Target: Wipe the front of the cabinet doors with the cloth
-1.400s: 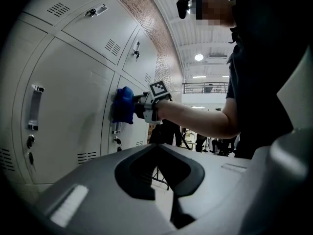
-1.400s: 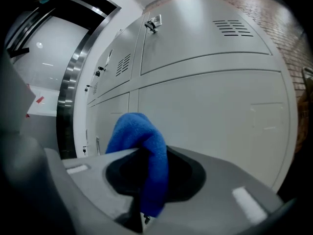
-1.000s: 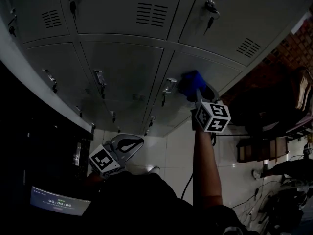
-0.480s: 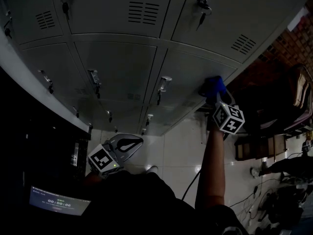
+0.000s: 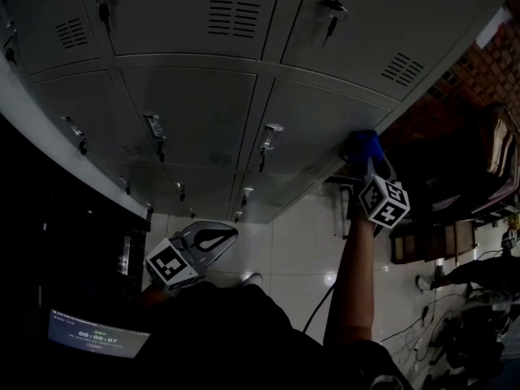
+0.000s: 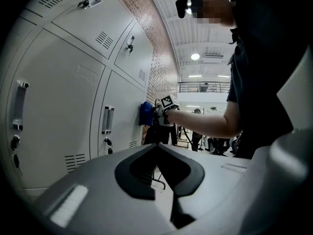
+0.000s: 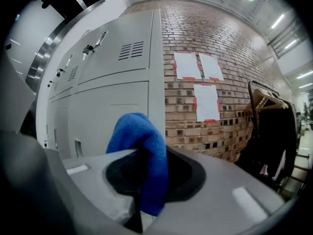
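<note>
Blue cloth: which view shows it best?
Right gripper view: the cloth fills the centre, pinched in the right hand-held gripper. Head view shows a blue patch at the right edge of the locker door; left gripper view, a distant blue spot against that door.

Three white paper sheets (image 7: 206,102) are stuck on a brick wall (image 7: 234,43). A dark screen (image 5: 97,335) glows low at the left, beside a pale tiled floor (image 5: 301,242).

Blue cloth (image 7: 139,151), grey cabinet doors (image 5: 195,112)
</note>
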`<state>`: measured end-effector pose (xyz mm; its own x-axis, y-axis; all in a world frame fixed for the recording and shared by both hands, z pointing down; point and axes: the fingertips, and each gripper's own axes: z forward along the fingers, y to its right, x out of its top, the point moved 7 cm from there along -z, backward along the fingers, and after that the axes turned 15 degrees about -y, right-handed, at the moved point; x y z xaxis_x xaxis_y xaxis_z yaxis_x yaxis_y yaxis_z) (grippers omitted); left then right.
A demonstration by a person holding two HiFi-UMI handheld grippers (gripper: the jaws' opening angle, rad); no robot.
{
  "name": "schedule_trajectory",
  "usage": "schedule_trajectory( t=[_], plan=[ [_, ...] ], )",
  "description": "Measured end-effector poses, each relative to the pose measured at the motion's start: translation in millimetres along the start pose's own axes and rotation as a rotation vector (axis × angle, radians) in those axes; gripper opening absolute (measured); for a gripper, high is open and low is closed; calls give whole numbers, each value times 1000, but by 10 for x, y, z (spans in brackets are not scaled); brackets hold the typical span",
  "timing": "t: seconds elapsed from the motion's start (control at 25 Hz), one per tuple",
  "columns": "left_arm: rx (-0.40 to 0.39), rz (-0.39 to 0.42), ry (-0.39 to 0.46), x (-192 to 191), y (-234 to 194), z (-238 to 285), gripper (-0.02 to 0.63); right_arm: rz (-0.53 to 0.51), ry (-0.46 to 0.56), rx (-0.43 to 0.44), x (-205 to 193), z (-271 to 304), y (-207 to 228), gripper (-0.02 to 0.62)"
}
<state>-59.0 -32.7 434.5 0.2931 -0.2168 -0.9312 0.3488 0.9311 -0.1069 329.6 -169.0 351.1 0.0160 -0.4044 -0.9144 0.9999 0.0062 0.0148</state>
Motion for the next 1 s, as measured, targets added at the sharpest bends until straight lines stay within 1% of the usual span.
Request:
schedule_trajectory(
  t=[0.16, 0.4, 0.6, 0.8, 1.0],
  plan=[
    [3, 0, 2, -11, -12, -9, 0, -10, 5, 86, -105, -33, -368, 69],
    [13, -2, 4, -28, -39, -59, 0, -85, -22, 278, -222, 105, -1247, 69],
    [31, -10, 7, -50, -60, -128, 0, -146, -51, 391, -283, 306, -1854, 69],
    [54, -20, 7, -90, -87, -219, 0, -193, -93, 436, -333, 528, -2199, 69],
    [84, -32, -5, -181, -159, -313, 0, -211, -102, 420, -334, 615, -2231, 69]
  ],
)
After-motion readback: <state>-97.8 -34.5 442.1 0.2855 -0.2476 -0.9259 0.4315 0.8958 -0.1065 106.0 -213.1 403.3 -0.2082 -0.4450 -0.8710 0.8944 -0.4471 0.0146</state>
